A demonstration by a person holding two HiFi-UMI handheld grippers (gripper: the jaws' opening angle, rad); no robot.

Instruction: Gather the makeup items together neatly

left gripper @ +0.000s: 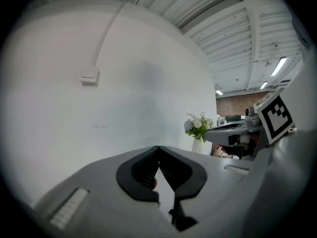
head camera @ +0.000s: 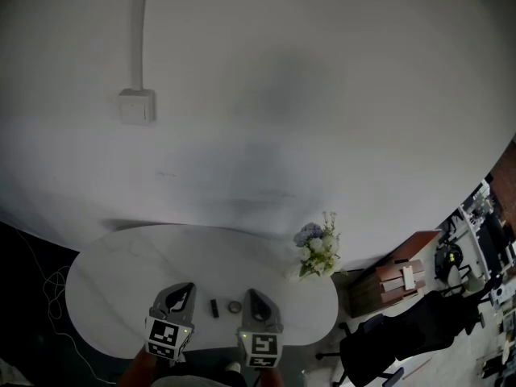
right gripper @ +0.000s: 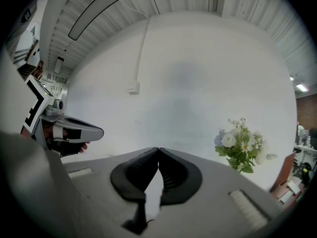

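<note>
My head camera sits high over the near edge of the table (head camera: 113, 285), looking steeply down and forward. The wall (head camera: 322, 95) fills most of its frame, and the left gripper (head camera: 188, 287) and right gripper (head camera: 251, 294) show small at the bottom. Each gripper camera rides close behind its own jaws and faces almost level across the table toward the wall. Each catches the other gripper at its inner side. All three views share the wall box (head camera: 136, 106) and the flowers (head camera: 318, 248) at the table's far right edge.
</note>
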